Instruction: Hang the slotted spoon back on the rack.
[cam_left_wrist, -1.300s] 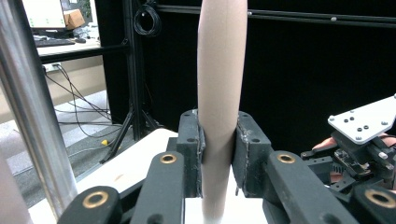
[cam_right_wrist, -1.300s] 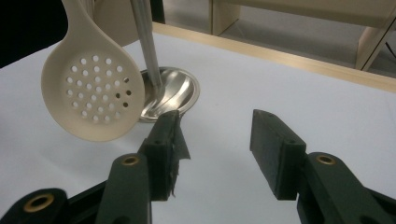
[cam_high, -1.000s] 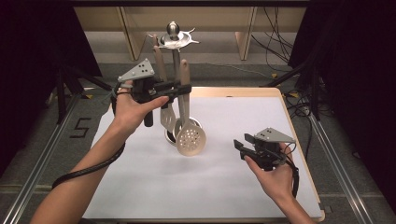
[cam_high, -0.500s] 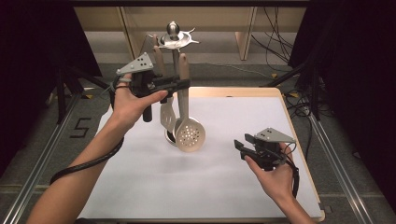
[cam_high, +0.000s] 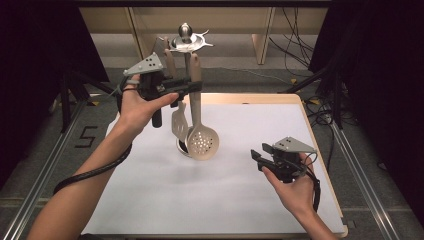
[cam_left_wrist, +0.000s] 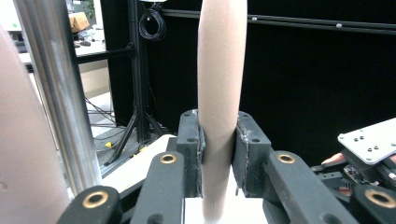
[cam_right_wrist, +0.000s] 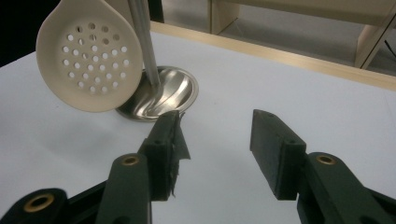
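Observation:
A metal utensil stand (cam_high: 186, 44) rises from a round base (cam_right_wrist: 166, 93) on the white table. A beige skimmer spoon (cam_high: 202, 143) with a perforated bowl (cam_right_wrist: 88, 58) hangs upright beside the stand's pole (cam_left_wrist: 53, 88). My left gripper (cam_high: 186, 88) is shut on the skimmer's handle (cam_left_wrist: 218, 93) high up, near the stand's top. A beige slotted spatula (cam_high: 179, 121) hangs on the stand behind the skimmer. My right gripper (cam_high: 257, 156) rests low at the right of the table, open and holding nothing (cam_right_wrist: 215, 140).
The white table mat (cam_high: 220, 200) has a wooden rim (cam_high: 250, 97) at the far edge. Metal rails run along both sides. Cables (cam_high: 295, 30) lie on the floor behind the table, and a black tripod (cam_high: 67, 95) stands at the left.
My left gripper has lifted the skimmer spoon upward along the stand, so its bowl now hangs clear of the table. The right gripper has stayed put.

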